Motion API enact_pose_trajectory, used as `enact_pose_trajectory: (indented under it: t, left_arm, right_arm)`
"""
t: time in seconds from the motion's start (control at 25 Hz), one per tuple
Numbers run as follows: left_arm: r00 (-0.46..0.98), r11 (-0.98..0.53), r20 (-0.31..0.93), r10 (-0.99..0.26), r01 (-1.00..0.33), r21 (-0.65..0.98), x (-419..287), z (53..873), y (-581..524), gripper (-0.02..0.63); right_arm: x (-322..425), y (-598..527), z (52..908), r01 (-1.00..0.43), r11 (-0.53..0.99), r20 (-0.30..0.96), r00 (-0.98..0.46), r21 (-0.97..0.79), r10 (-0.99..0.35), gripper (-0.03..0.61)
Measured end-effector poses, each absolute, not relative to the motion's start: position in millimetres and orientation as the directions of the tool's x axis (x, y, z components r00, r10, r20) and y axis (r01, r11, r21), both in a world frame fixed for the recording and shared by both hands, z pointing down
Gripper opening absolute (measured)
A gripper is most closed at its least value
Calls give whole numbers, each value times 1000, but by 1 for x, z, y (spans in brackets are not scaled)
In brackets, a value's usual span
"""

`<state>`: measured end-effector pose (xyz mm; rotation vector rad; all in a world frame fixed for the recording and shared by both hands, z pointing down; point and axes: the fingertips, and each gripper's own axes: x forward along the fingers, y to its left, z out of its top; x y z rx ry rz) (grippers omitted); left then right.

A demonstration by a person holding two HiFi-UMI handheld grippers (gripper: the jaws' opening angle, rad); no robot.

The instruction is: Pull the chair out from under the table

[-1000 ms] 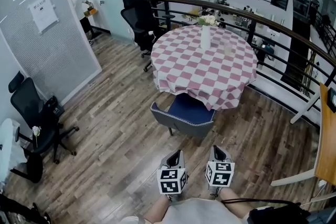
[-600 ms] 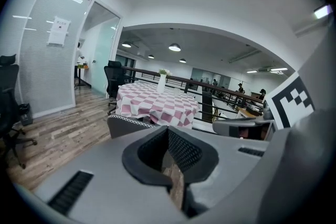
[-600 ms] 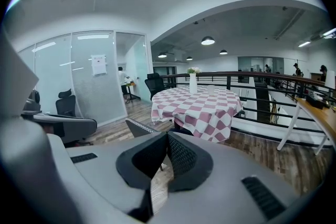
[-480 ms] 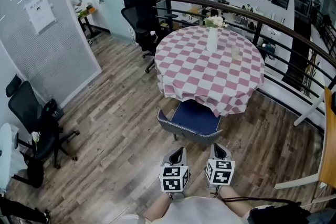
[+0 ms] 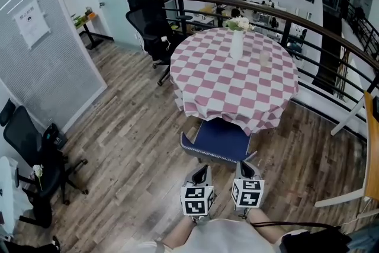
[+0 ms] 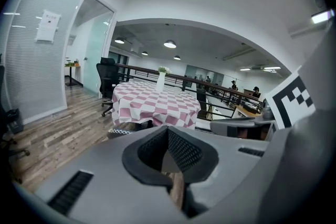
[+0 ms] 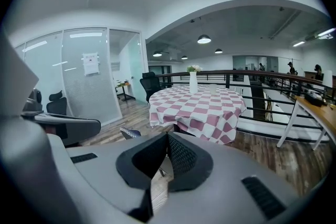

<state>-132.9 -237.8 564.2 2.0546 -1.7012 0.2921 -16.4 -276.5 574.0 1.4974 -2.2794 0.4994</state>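
Note:
A blue-seated chair (image 5: 218, 140) with a grey back stands half tucked under the round table (image 5: 234, 77), which wears a pink-and-white checked cloth. My left gripper (image 5: 201, 171) and right gripper (image 5: 244, 167) hover side by side just short of the chair's back, apart from it, both shut and holding nothing. In the left gripper view the shut gripper (image 6: 168, 131) points toward the table (image 6: 157, 105), and the chair's patterned edge (image 6: 119, 132) peeks above the gripper body. The right gripper (image 7: 167, 137) is likewise shut, with the chair's edge (image 7: 129, 134) and the table (image 7: 197, 105) beyond it.
A white vase of flowers (image 5: 237, 41) and a glass (image 5: 264, 57) stand on the cloth. Black office chairs sit behind the table (image 5: 151, 23) and at the left (image 5: 32, 151). A curved railing (image 5: 308, 23) runs behind, a frosted partition (image 5: 41, 38) at left, a wooden desk (image 5: 372, 151) at right.
Both grippers and the head have moved forward together, so the chair and table now sit closer. The jaws stayed shut. The person by the far left doorway is out of view.

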Motion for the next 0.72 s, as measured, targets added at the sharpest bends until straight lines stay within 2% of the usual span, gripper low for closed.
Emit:
enact_pose_trajectory:
  t: [0.32, 0.72]
  left_arm:
    - [284, -205, 478, -831, -956, 212, -148, 584, -262, 3]
    - [336, -221, 515, -789, -937, 272, -125, 605, -277, 3]
  right_arm:
    - [-29, -290, 574, -948, 309, 482, -304, -71, -822, 18]
    - [6, -293, 582, -962, 272, 515, -240, -15, -822, 18]
